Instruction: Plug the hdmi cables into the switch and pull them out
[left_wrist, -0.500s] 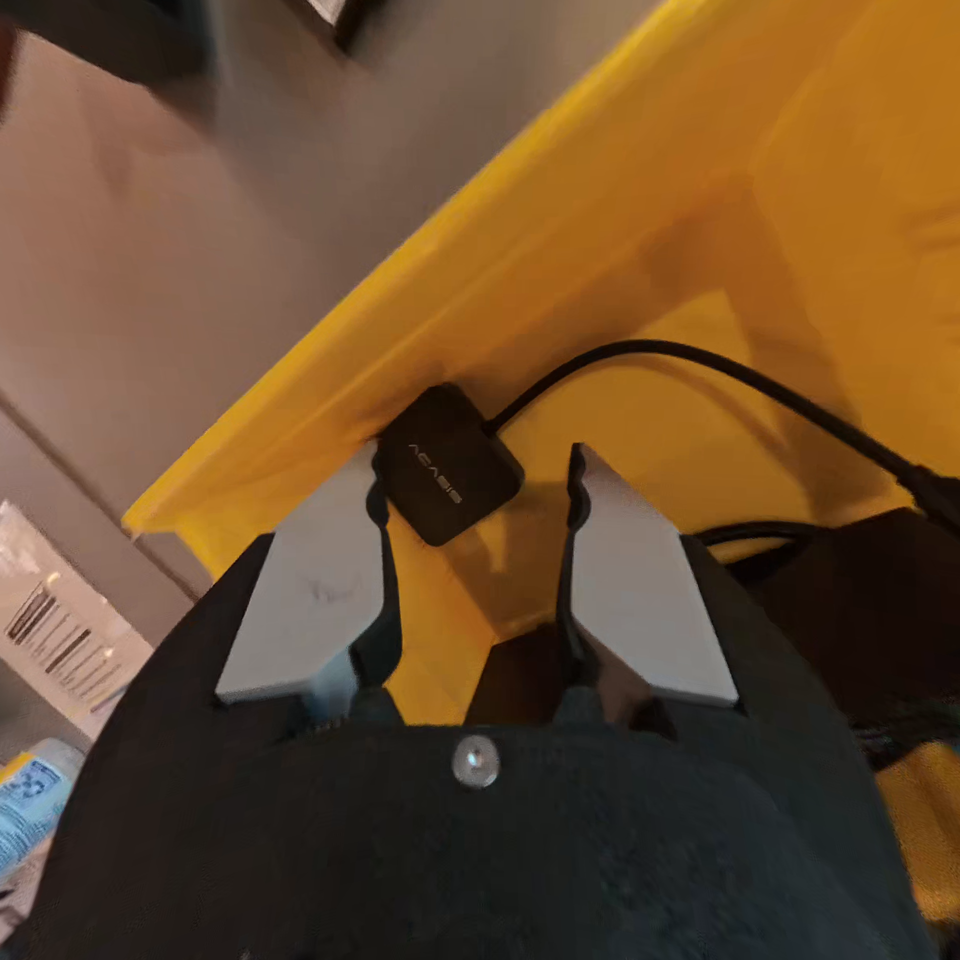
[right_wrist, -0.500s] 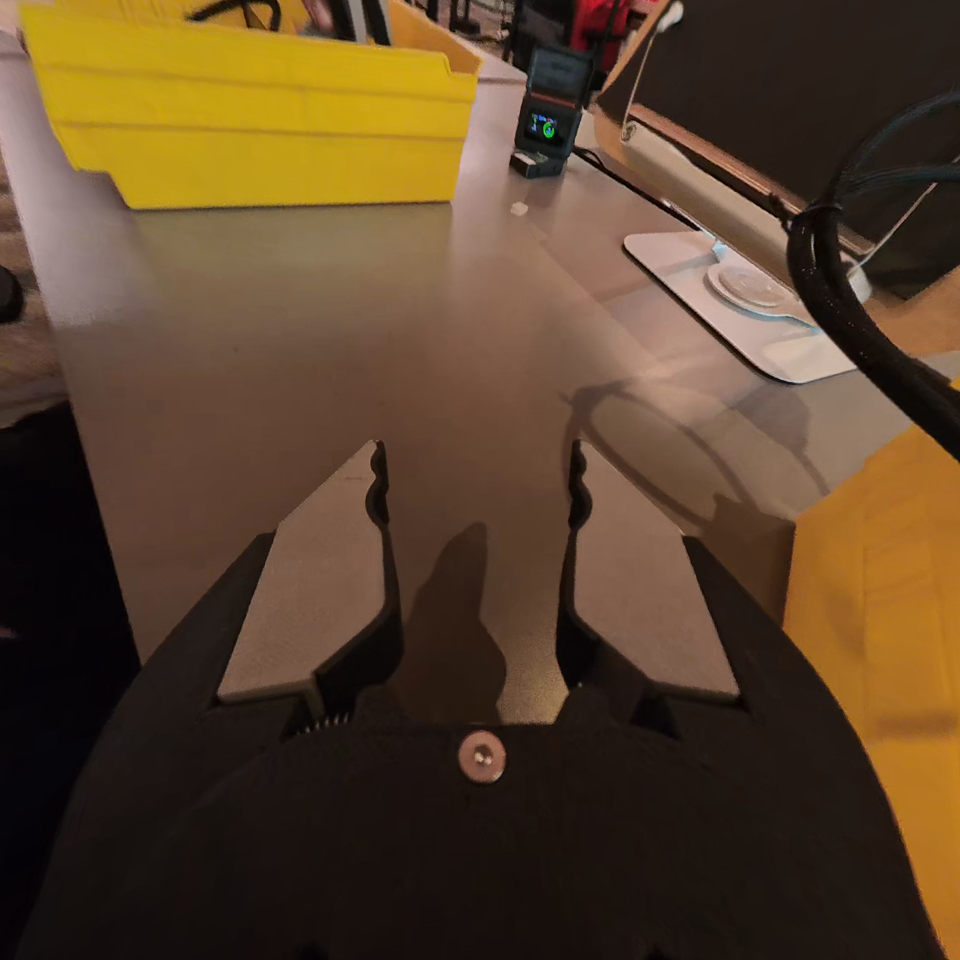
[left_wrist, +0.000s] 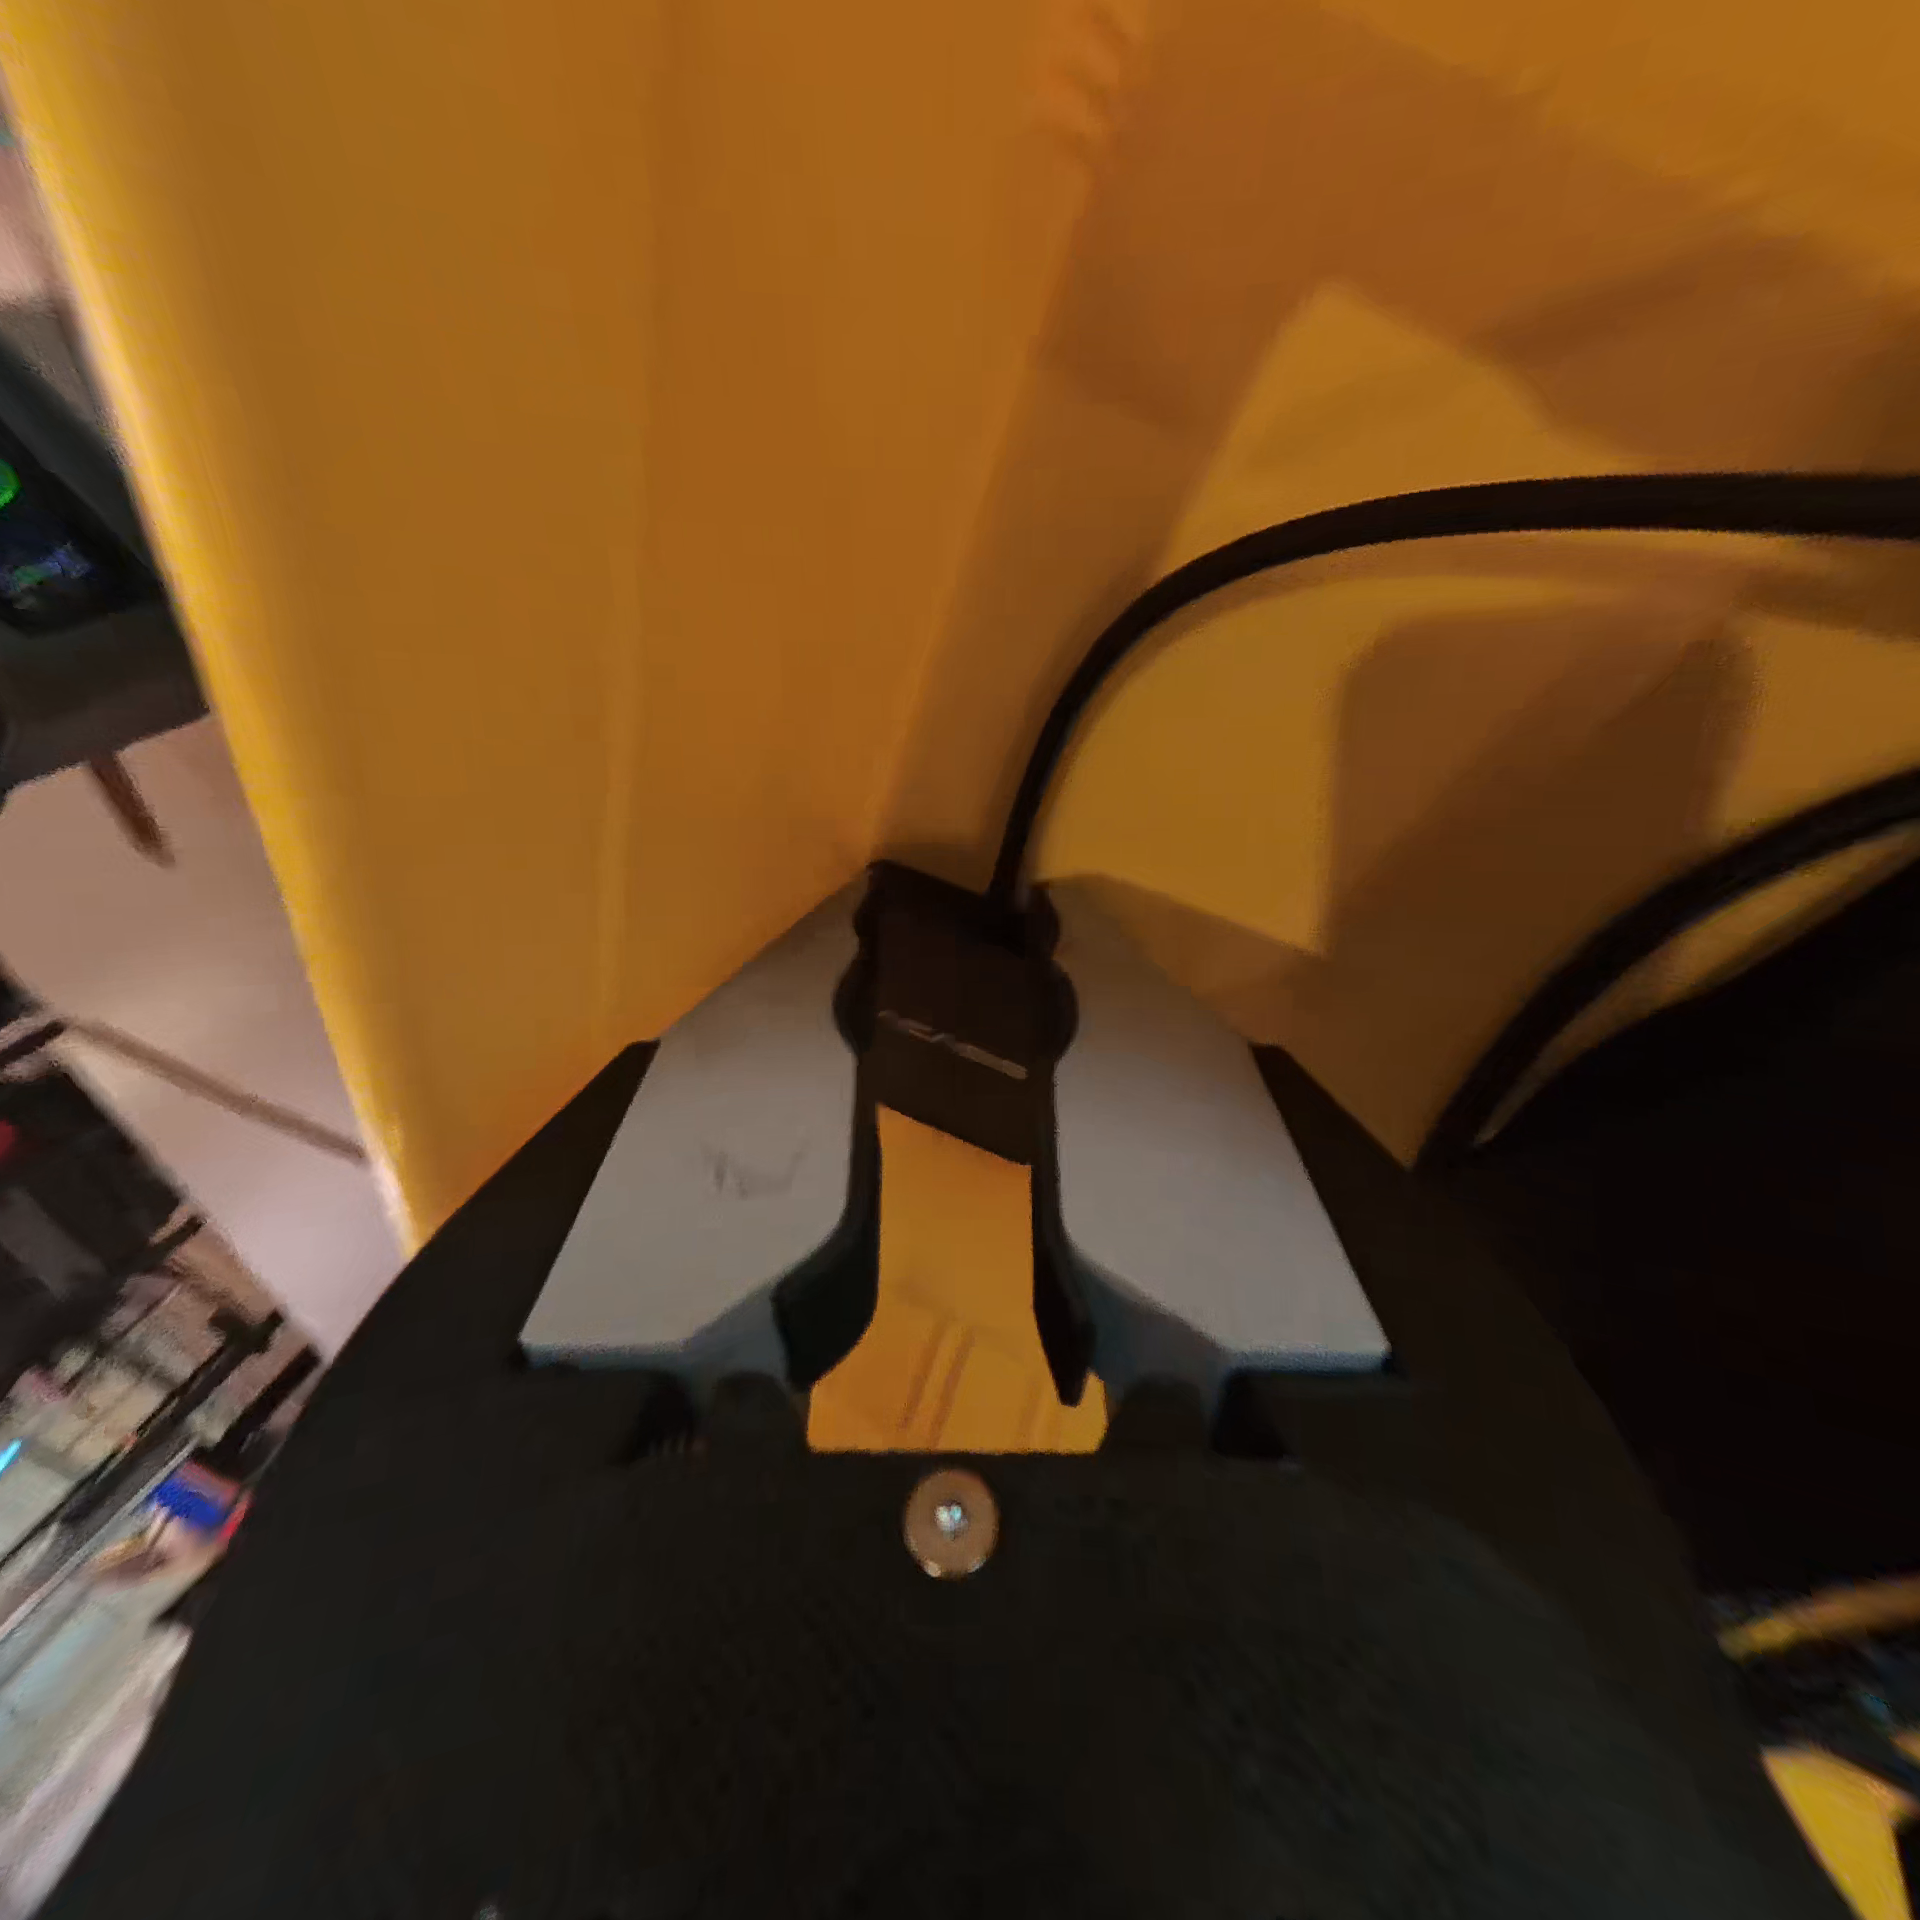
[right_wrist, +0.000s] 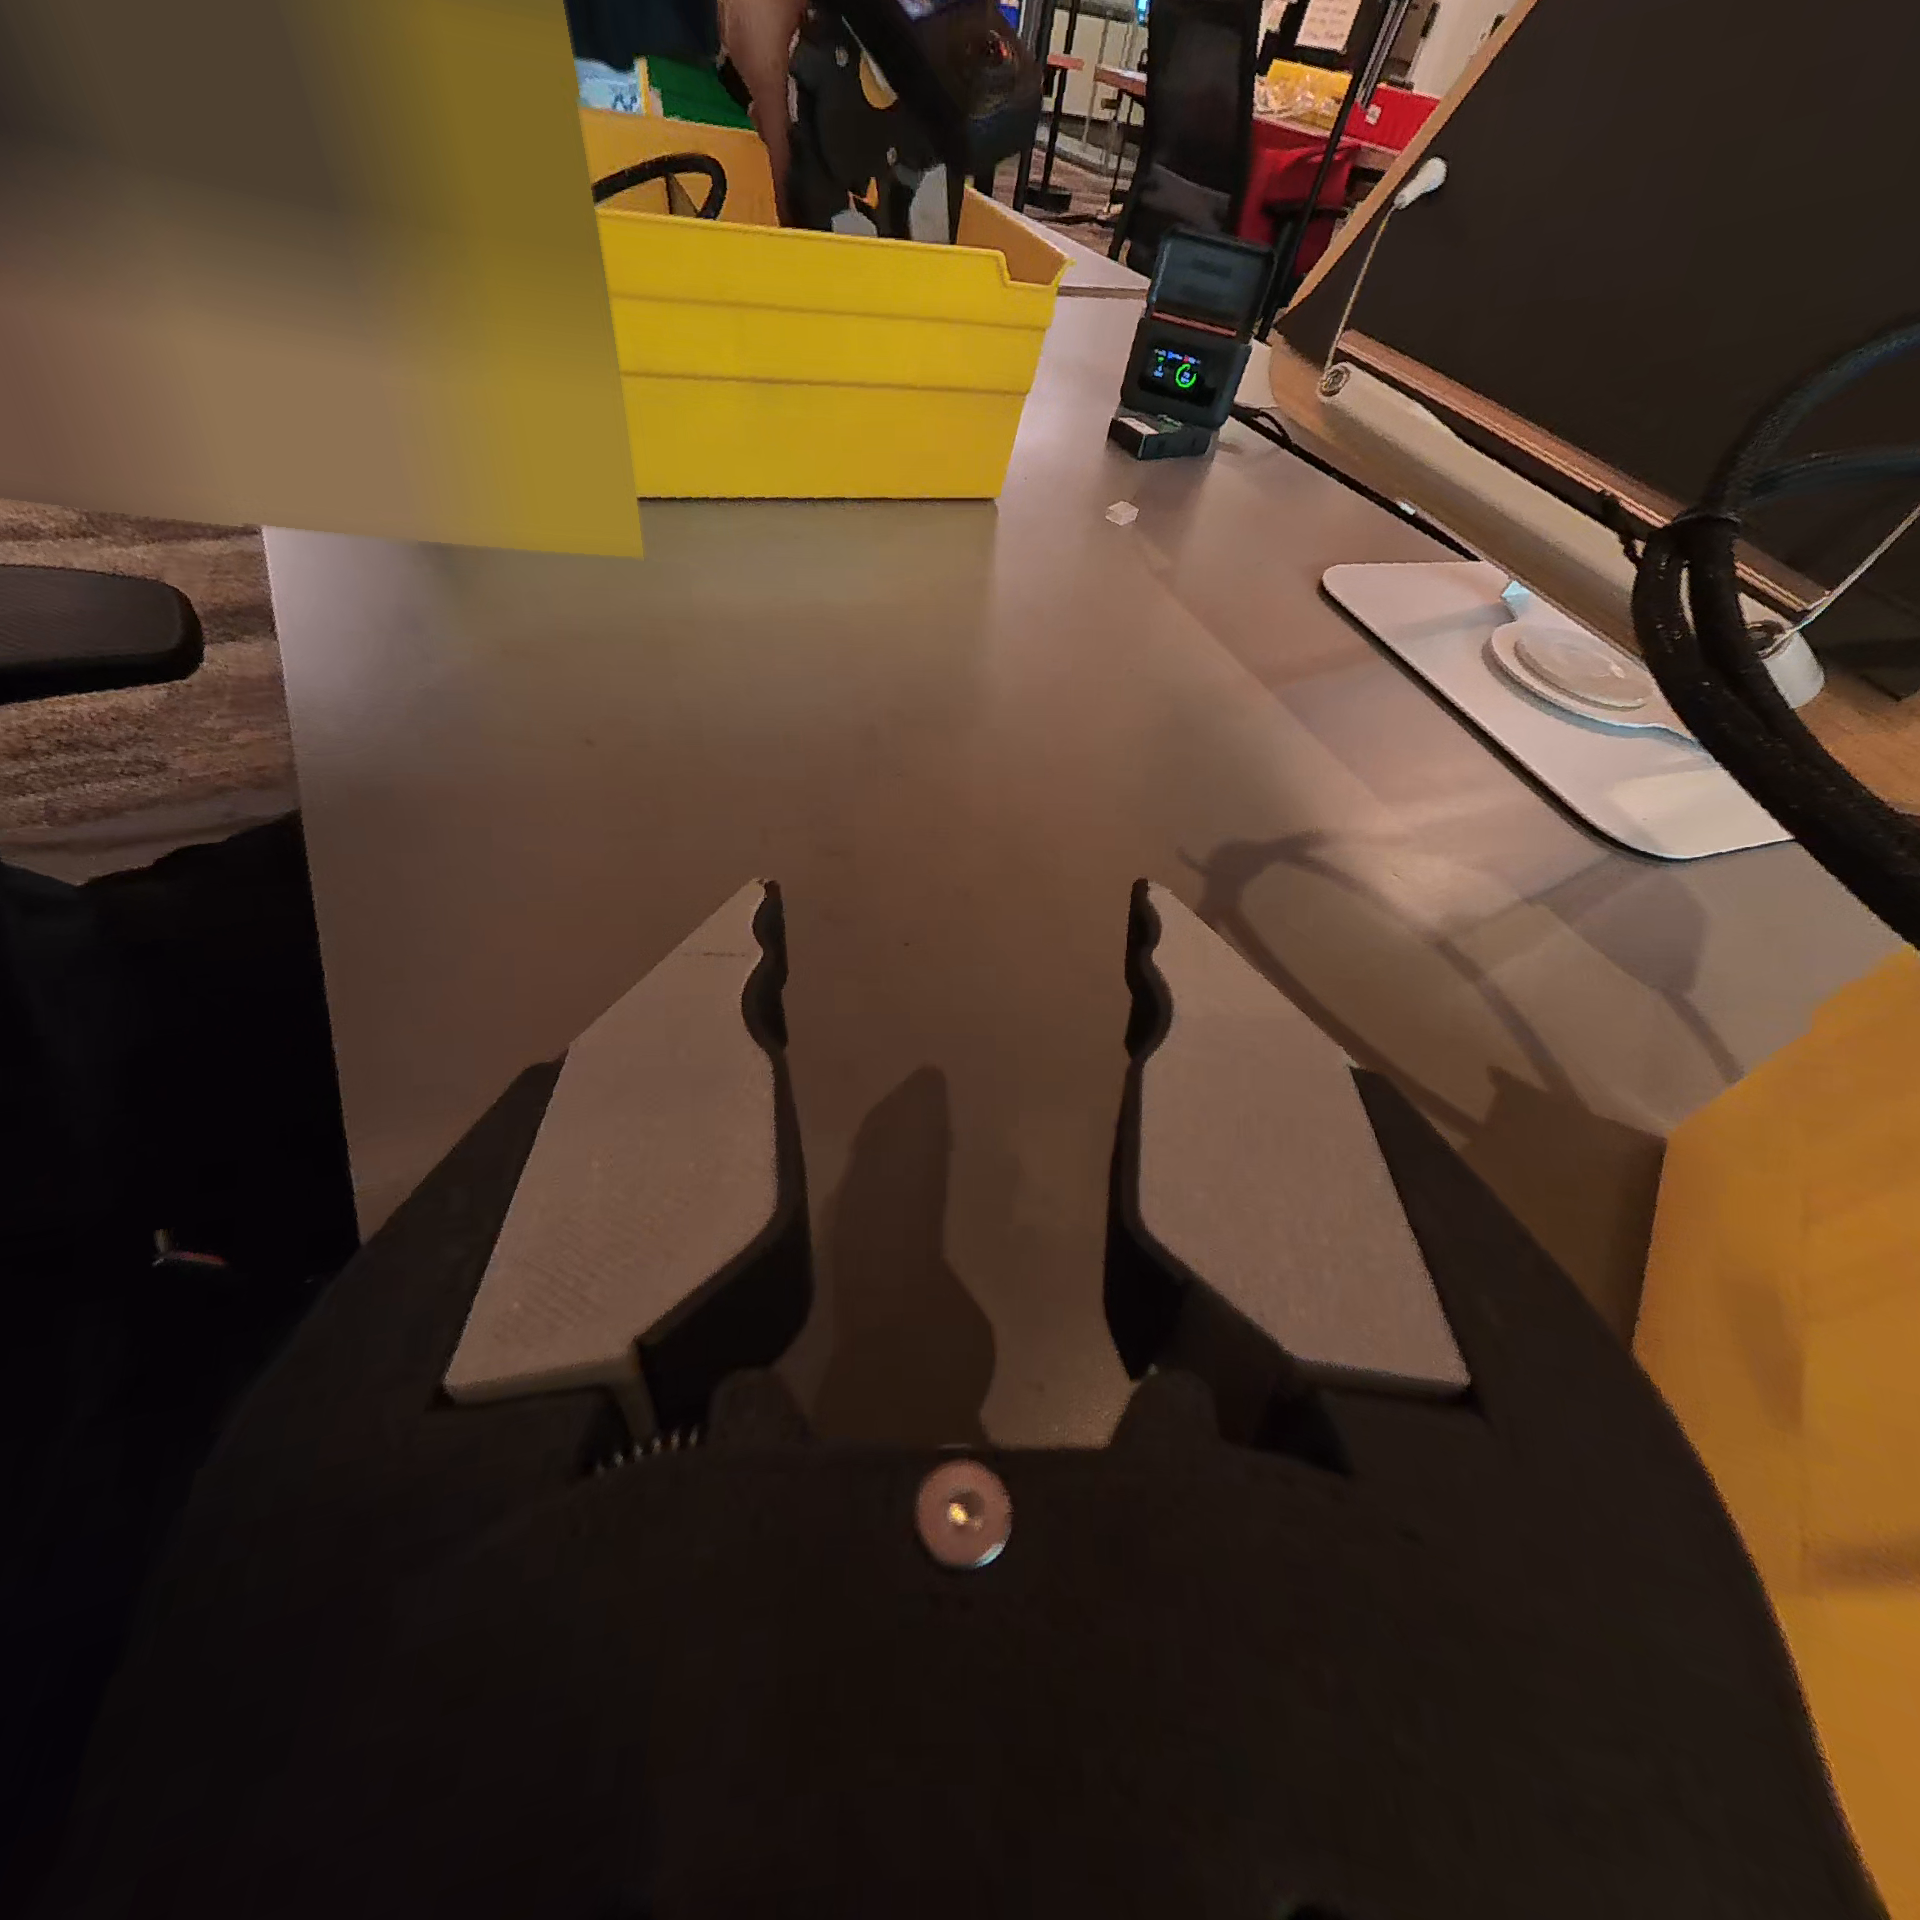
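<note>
Black switch (left_wrist: 961, 1023) sits clamped between the left gripper (left_wrist: 956, 935) jaws, cable (left_wrist: 1195, 603) running forward, while the right gripper (right_wrist: 954, 904) hangs jaws apart, well off.

The black cable (left_wrist: 1091, 665) runs out past the right picture edge. The switch (left_wrist: 956, 1029) is partly hidden between the left hand-held gripper (left_wrist: 954, 1023) fingers; its ports cannot be seen.

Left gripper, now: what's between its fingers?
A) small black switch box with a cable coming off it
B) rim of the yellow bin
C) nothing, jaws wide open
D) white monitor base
A: the left gripper has its grey fingers closed against both sides of the small black switch box, whose black cable arcs up and to the right inside the yellow bin.
</note>
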